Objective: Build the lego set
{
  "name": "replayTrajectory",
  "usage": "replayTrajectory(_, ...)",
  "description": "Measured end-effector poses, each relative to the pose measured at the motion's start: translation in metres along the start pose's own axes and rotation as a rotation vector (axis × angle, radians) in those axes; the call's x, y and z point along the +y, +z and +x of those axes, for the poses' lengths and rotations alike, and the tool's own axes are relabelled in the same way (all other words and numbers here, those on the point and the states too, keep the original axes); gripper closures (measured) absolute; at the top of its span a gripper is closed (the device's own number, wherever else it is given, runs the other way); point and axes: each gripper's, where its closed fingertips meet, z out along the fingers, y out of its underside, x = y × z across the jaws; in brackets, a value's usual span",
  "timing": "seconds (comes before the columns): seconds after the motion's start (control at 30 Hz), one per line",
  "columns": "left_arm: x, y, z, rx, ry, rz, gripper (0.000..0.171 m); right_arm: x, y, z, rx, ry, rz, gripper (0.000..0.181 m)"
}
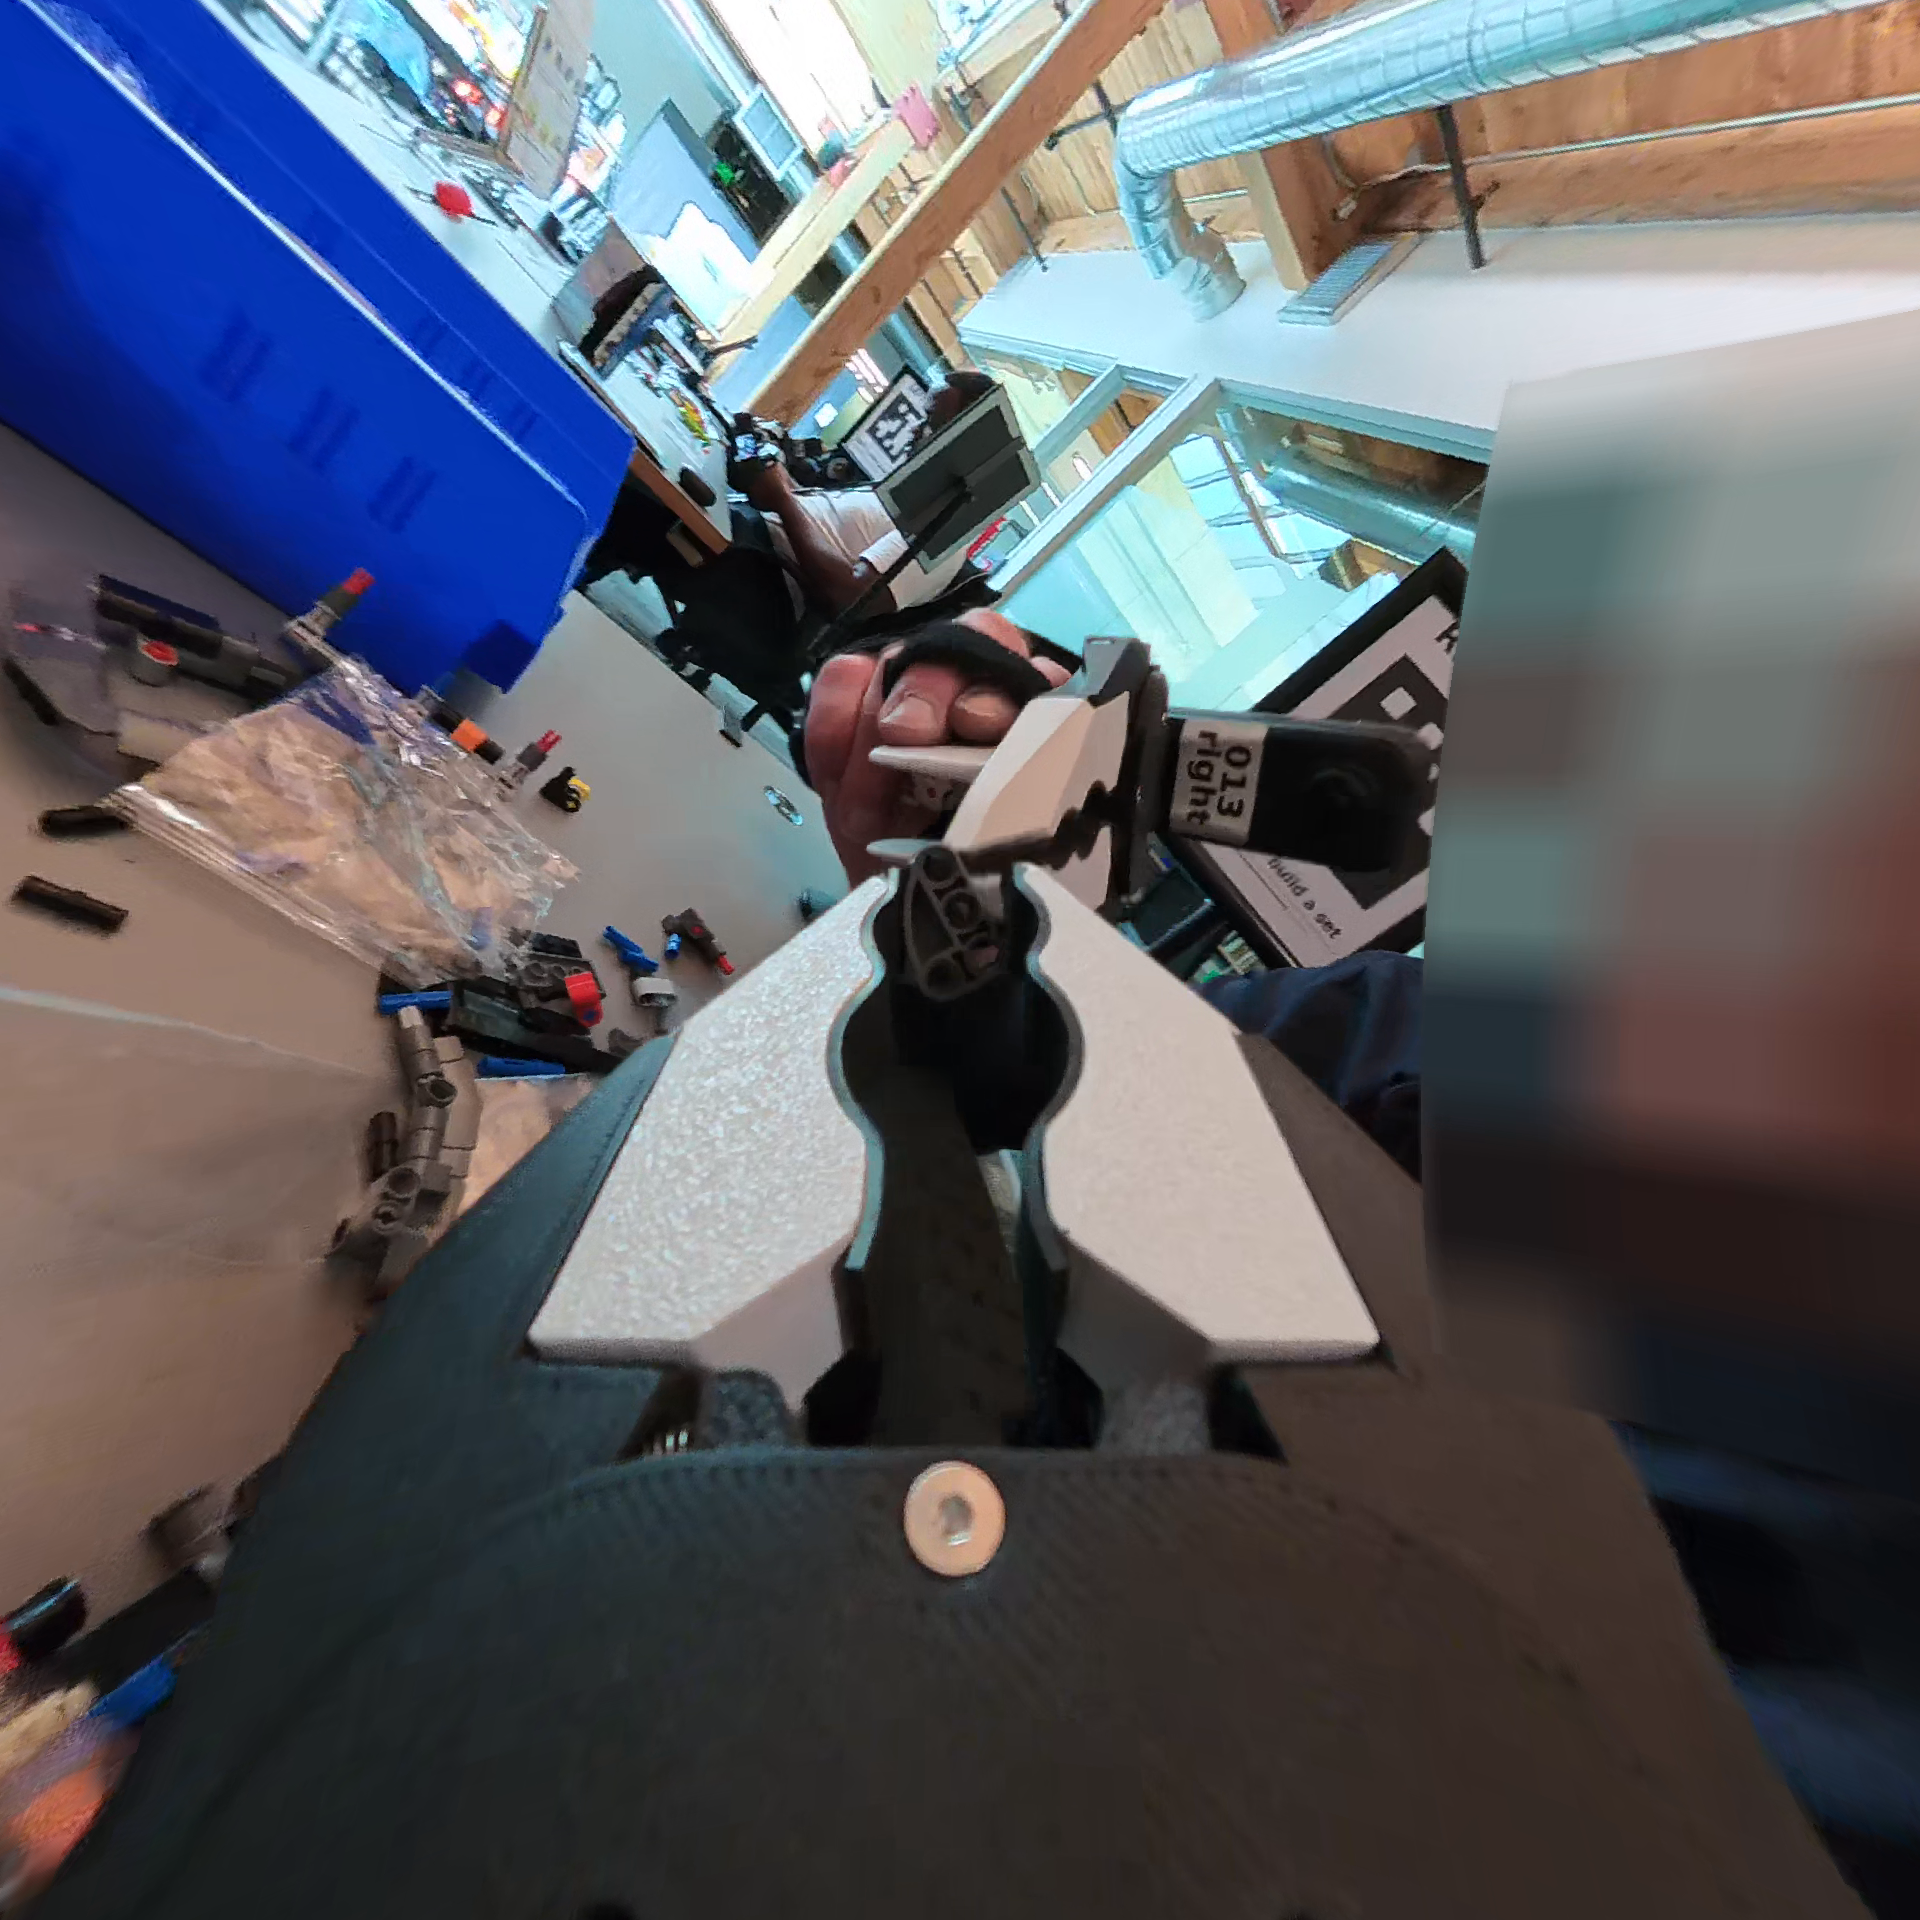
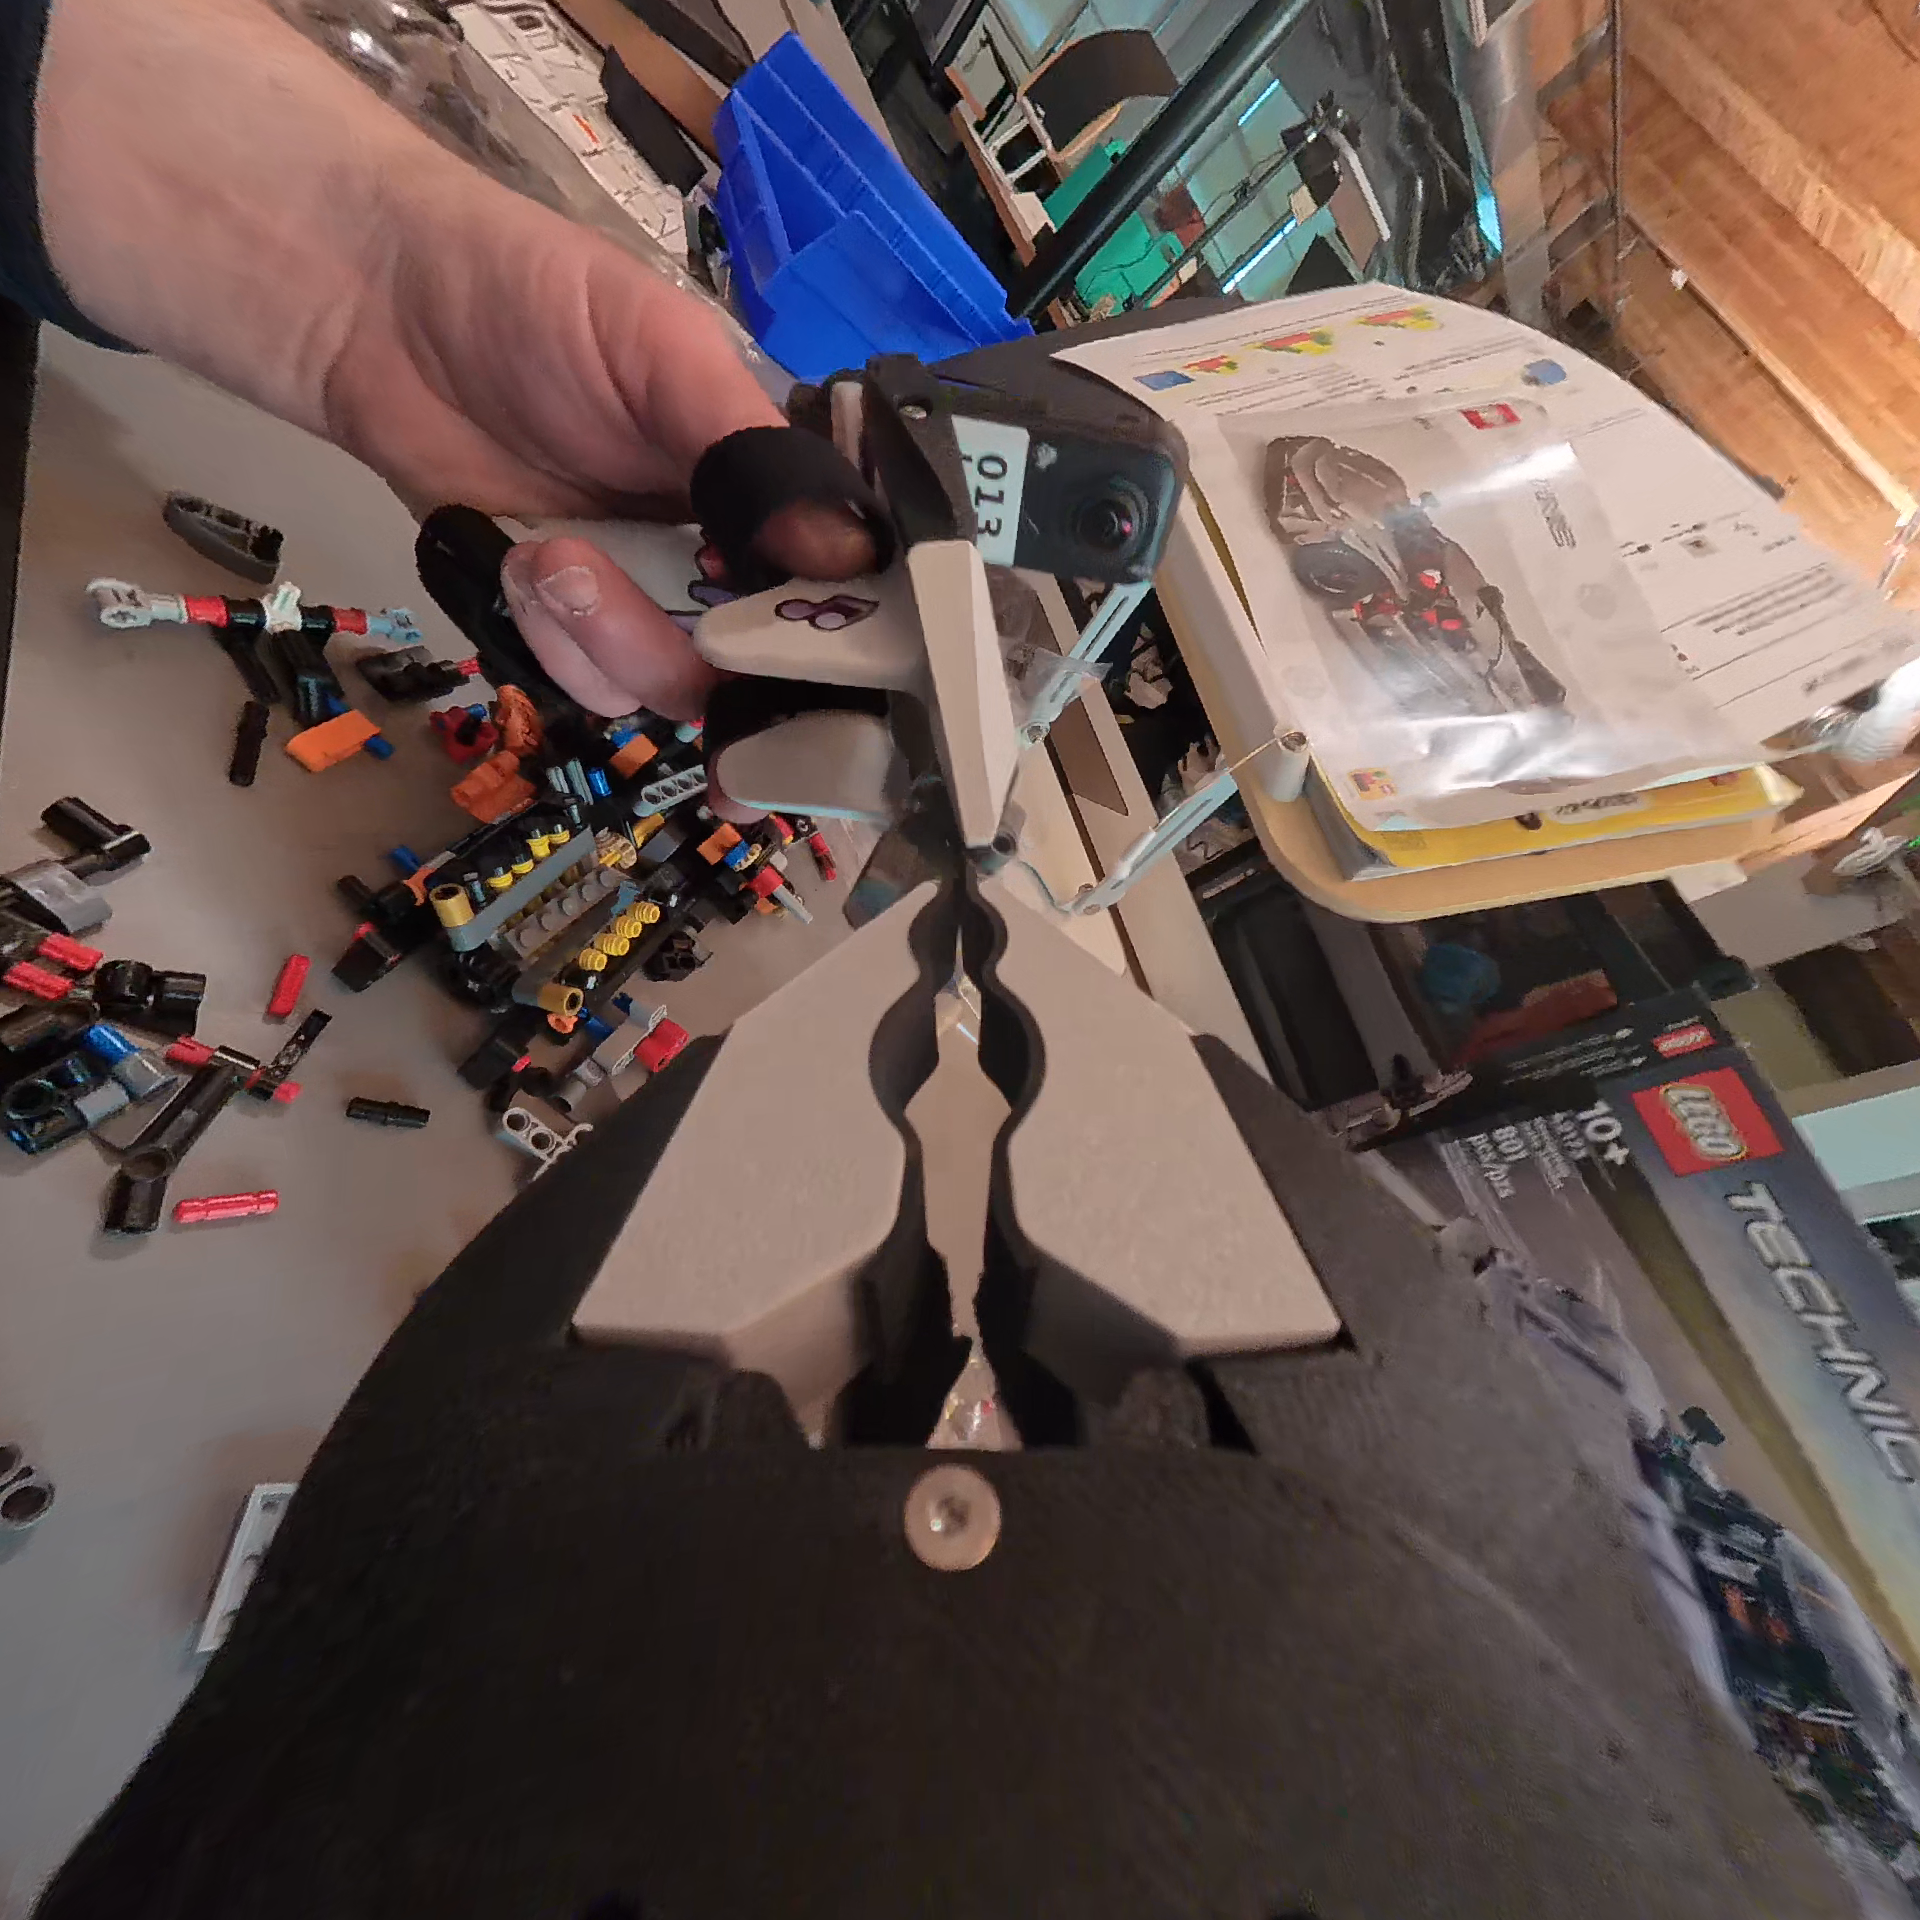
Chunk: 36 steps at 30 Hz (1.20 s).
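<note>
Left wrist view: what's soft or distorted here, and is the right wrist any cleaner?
Left wrist view: the grey piece in the left claw is sharp; table parts at the lower-left edge smear, the fisheye bends the duct, and a mosaic patch covers the right side. Right wrist view: the parts pile is fairly crisp, the hand soft, with glare on the plastic-covered booklet.

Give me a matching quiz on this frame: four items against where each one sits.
Items:
A. blue bin
B. dark grey beam
C. instruction booklet
D. clear plastic bag

Places:
1. propped on a raised stand
2. clamped at the tips of the left hand-held gripper
3. lying crumpled on the table among loose parts
4. standing on the table beyond the bag

Pairs: A-4, B-2, C-1, D-3
</note>
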Motion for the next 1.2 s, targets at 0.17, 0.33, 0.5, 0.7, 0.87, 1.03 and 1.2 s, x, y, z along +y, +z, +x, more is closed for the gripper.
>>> replayTrajectory(0.17, 0.002, 0.001, -0.011, -0.109, 0.060, -0.018, 0.156, 0.009, 0.003, 0.003, -0.067, 0.174, 0.015, 0.170)
replayTrajectory(0.33, 0.008, 0.008, -0.022, -0.195, 0.122, -0.063, 0.157, 0.023, 0.014, -0.011, -0.198, 0.312, -0.019, 0.164)
replayTrajectory(0.5, 0.010, 0.009, -0.022, -0.245, 0.166, -0.093, 0.152, 0.027, 0.013, -0.009, -0.186, 0.305, -0.030, 0.176)
replayTrajectory(0.7, 0.014, 0.006, -0.022, -0.318, 0.217, -0.142, 0.142, 0.030, 0.016, -0.011, -0.251, 0.431, 0.011, 0.178)
replayTrajectory(0.87, 0.012, 0.000, -0.018, -0.321, 0.217, -0.142, 0.144, 0.023, 0.018, -0.010, -0.252, 0.461, 0.036, 0.181)
replayTrajectory(1.03, 0.015, -0.008, -0.021, -0.385, 0.255, -0.185, 0.139, 0.024, 0.026, -0.013, -0.290, 0.549, 0.049, 0.181)
replayTrajectory(1.2, 0.000, -0.031, -0.028, -0.520, 0.360, -0.203, 0.153, 0.016, 0.043, -0.006, -0.266, 0.518, 0.033, 0.181)
